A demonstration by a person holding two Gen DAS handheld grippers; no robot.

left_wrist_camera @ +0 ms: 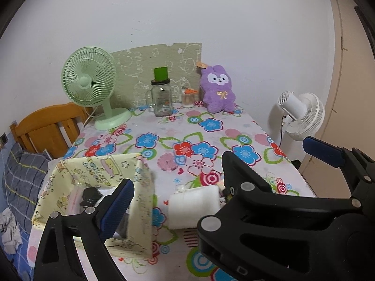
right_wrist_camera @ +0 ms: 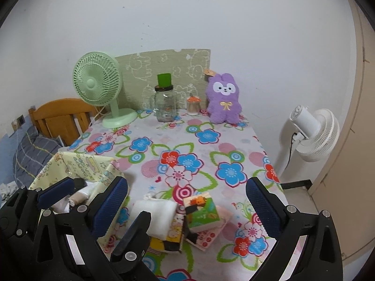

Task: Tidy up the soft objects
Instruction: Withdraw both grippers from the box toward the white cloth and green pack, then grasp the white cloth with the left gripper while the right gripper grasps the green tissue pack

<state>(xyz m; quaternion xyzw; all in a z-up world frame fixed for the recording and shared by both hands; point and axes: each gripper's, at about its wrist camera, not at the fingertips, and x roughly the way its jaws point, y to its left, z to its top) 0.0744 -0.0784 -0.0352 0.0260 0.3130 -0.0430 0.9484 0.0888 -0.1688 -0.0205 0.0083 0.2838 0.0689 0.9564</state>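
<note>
White cloth (right_wrist_camera: 153,213) beside box (left_wrist_camera: 140,201): light, limp, compressible; pinch mid-fold. Left gripper (right_wrist_camera: 83,193) wide, empty. Right gripper (right_wrist_camera: 199,206) wide, over pile.

The purple bunny (right_wrist_camera: 223,99) looks fuzzy plush, and the jar (right_wrist_camera: 165,106) is clear, glossy glass. The headboard (left_wrist_camera: 49,126) is smooth varnished wood; the tablecloth (right_wrist_camera: 206,149) looks matt.

Left gripper (left_wrist_camera: 178,194): jaws spread wide, nothing between the blue pads, black frame low at the bottom of its own wrist view. Right gripper (right_wrist_camera: 187,201): jaws also wide apart, pads bare, nothing gripped. The two sit close side by side, the left gripper's fingers showing at the lower left of the right wrist view.
</note>
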